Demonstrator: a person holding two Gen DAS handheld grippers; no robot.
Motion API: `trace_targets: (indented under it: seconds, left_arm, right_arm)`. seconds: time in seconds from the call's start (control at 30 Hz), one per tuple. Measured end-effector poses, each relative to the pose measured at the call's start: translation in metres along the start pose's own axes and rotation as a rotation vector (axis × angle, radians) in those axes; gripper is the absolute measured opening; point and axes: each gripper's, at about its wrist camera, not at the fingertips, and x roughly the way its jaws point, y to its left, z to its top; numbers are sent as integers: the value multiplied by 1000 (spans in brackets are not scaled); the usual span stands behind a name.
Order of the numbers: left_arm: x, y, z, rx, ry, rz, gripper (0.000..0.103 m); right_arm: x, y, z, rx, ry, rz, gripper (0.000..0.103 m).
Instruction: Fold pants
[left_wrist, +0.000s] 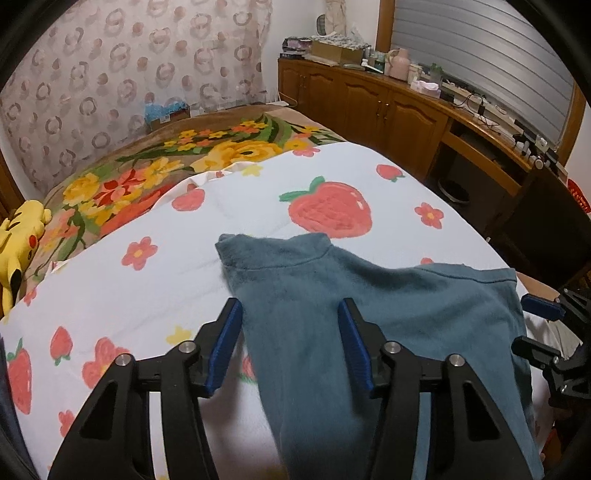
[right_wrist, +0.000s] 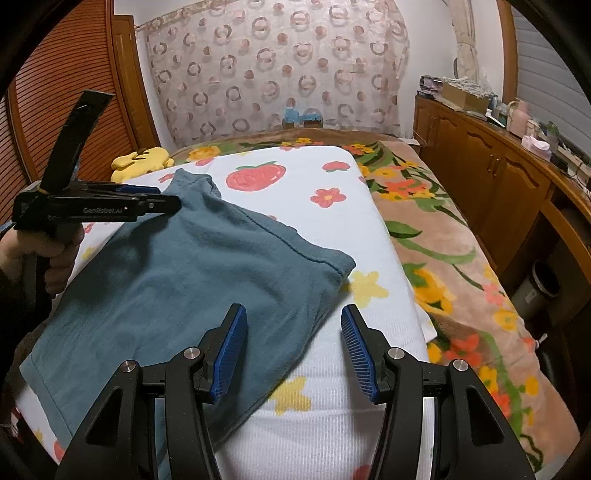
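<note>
Soft, matt fleecy pants lie on a ribbed cloth sheet; cabinets are glossy wood.

The pants are a soft, fuzzy teal-blue pair, lying flat and spread out. In the left wrist view they fill the lower centre and lower right of the frame: the hemmed edge runs across the middle, its left corner slightly curled up, and the cloth runs down out of the bottom edge. In the right wrist view the pants cover the left and centre of the frame, slanting from an upper corner left of centre down to the lower left. A stitched seam crosses the cloth diagonally toward a rounded corner at right of centre. The surface shows gentle wrinkles.
</note>
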Motion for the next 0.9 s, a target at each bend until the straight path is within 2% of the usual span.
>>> trace_targets:
  seconds: [0.17, 0.37, 0.47, 0.73, 0.9]
  left_arm:
    - [2, -3, 0, 21, 5, -18, 17]
    - [-37, 5, -4, -16, -83, -39, 14]
    - [-49, 19, -3, -42, -105, -18, 14]
    - [-24, 42, -10, -79, -22, 4, 18]
    - [-25, 41, -11, -80, -36, 7, 48]
  right_arm:
    - [2, -4, 1, 13, 1, 6, 55]
    - [1, -7, 0, 19, -7, -5, 55]
    - [1, -6, 0, 12, -9, -10, 56]
    - [0, -8, 0, 11, -7, -8, 56]
    - [1, -8, 5, -3, 11, 10, 55]
